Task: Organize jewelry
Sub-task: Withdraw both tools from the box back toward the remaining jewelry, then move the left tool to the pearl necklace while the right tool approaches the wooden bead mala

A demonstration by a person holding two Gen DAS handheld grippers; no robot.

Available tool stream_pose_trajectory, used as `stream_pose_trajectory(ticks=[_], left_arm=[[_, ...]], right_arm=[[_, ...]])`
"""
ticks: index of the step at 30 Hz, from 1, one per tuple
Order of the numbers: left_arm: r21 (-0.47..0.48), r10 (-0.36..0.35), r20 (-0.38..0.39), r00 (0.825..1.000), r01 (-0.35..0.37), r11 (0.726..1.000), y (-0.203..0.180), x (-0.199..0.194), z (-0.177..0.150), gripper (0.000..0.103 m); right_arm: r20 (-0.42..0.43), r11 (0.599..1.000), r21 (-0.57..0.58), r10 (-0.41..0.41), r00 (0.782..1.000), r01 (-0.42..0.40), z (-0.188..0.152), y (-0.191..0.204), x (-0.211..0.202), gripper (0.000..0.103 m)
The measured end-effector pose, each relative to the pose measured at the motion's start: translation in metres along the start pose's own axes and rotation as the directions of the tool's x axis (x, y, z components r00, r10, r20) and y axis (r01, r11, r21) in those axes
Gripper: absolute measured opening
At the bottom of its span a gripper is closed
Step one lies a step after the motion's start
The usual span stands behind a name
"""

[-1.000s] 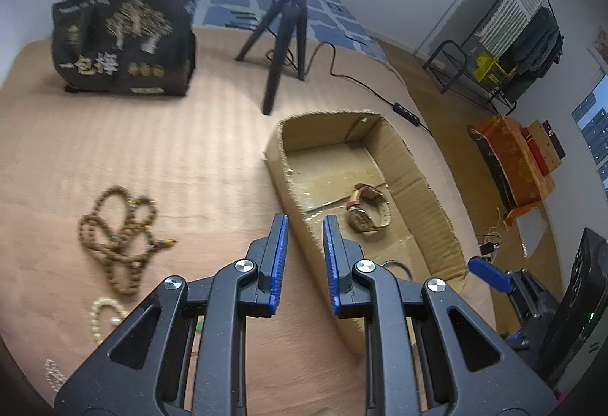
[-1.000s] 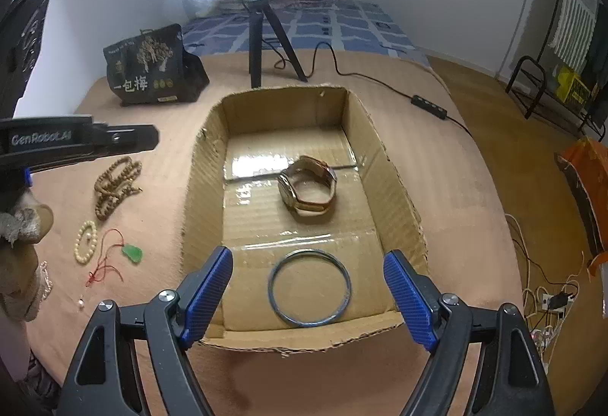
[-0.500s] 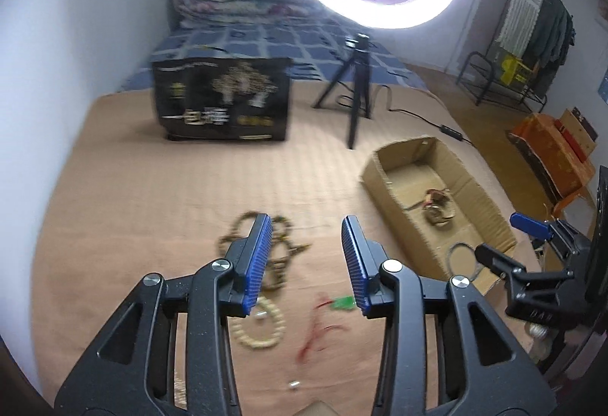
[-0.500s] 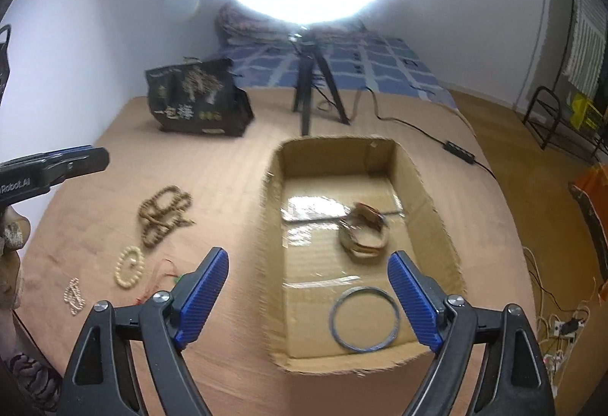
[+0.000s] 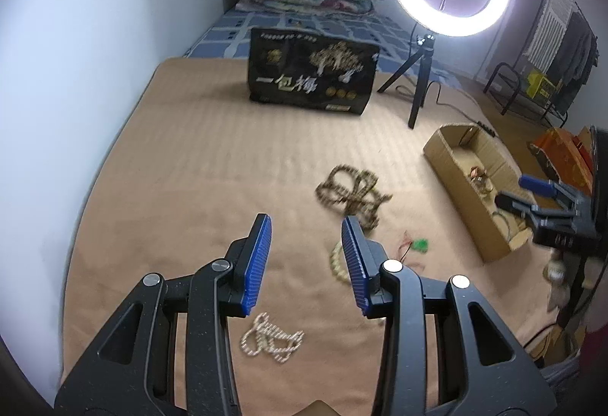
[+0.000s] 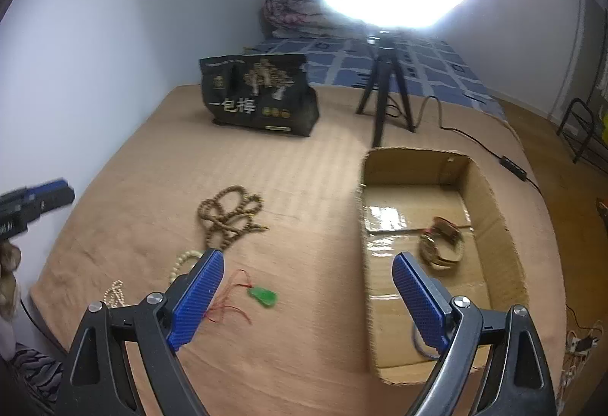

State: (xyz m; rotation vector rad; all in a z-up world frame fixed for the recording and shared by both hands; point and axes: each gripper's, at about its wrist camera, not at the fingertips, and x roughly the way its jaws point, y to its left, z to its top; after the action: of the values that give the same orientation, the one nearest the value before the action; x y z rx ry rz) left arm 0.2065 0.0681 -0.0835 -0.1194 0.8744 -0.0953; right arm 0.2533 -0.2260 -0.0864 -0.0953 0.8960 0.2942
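lying loose: four jewelry pieces (image 6: 230,214); one watch (image 6: 442,242) boxed

Matt cardboard box (image 6: 494,195), glossy tape; ribbed cloth bedcover (image 6: 304,169).

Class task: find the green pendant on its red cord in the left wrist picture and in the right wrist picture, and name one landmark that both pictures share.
Left wrist view: the green pendant lies right of centre on the tan bedcover, just right of the left gripper's right finger.
Right wrist view: the pendant lies low and left of centre, between the right gripper's open fingers.
Shared landmark: the brown bead necklace, just beyond the pendant.
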Motion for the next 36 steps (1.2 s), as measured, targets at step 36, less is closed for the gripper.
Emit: stream_pose_trajectory(ticks=[36], left_arm=[[-0.213, -0.113, -0.267, 0.957, 0.056, 0.976, 0.072, 0.081, -0.108, 0.053]], right_arm=[[-0.259, 0.983, 0.156, 0.139, 0.956, -0.100, 0.018, 0.031, 0.174, 0.092]])
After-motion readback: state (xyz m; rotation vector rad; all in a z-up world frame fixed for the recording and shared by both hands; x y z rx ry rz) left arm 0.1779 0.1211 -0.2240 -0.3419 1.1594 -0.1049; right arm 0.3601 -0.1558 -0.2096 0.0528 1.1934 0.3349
